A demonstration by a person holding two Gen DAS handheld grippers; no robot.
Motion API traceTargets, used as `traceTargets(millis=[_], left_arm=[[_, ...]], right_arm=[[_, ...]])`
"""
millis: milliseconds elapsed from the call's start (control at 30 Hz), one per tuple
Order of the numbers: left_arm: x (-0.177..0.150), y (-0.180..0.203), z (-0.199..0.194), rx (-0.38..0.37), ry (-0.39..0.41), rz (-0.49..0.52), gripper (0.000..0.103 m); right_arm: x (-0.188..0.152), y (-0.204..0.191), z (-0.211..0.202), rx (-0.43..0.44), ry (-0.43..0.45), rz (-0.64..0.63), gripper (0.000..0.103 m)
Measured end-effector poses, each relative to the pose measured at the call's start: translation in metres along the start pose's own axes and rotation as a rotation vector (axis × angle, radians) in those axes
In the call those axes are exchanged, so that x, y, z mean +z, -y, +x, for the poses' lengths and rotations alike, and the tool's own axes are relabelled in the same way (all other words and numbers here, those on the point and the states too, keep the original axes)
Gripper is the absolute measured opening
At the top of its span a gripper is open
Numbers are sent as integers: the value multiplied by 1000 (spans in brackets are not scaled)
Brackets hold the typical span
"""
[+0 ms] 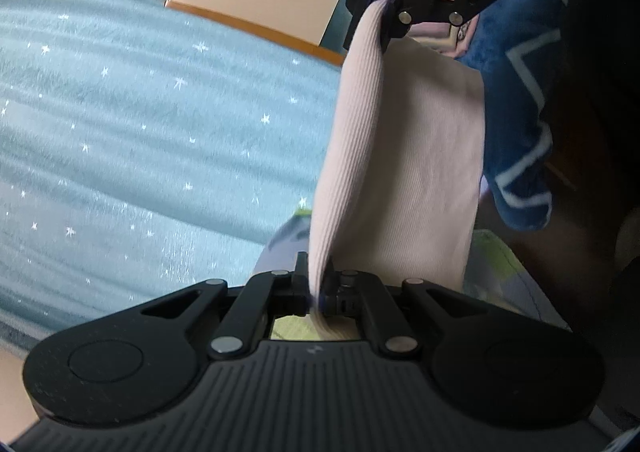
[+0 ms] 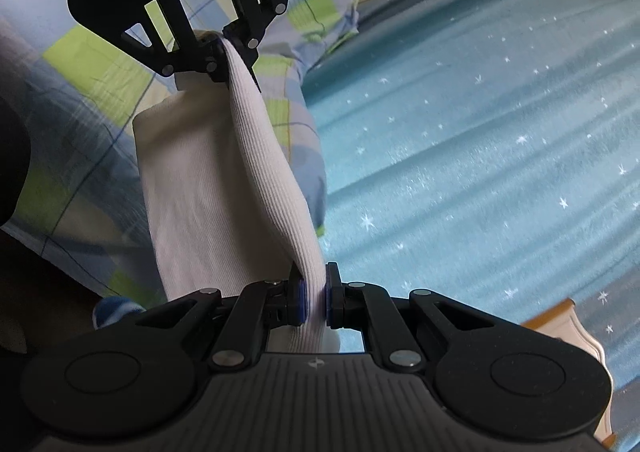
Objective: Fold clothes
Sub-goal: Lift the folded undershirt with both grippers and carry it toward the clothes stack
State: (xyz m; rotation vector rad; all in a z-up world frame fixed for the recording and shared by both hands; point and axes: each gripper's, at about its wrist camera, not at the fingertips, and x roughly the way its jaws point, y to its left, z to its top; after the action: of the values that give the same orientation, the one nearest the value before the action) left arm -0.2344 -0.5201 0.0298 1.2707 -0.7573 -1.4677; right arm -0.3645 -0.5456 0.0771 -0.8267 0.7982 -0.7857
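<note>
Ribbed pale garment (image 1: 392, 156) stretched lengthwise between my left tool (image 1: 316, 284) and right tool (image 2: 316, 300), both pinching it; only right view shows checked quilt (image 2: 96, 52).

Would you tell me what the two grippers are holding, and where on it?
Both hold one pale ribbed garment: the left gripper and right gripper each pinch an opposite end of its top edge.

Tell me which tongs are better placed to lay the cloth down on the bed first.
Neither clearly: the left tongs and right tongs each pinch one end of the ribbed cloth, stretched above the blue bed.
</note>
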Motion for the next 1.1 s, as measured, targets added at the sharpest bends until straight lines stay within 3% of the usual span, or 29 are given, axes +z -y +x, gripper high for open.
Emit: traceTargets(millis=[467, 733, 933, 1100], left_arm=[[53, 5, 8, -47, 140, 60, 3], [97, 9, 4, -130, 318, 36, 3], [150, -1, 39, -191, 436, 15, 3], [212, -23, 92, -138, 483, 32, 3]], right_arm=[[-49, 20, -32, -46, -98, 67, 7], [-93, 42, -67, -54, -216, 103, 7], [-136, 80, -73, -88, -314, 154, 7], [-180, 137, -39, -168, -367, 87, 7]])
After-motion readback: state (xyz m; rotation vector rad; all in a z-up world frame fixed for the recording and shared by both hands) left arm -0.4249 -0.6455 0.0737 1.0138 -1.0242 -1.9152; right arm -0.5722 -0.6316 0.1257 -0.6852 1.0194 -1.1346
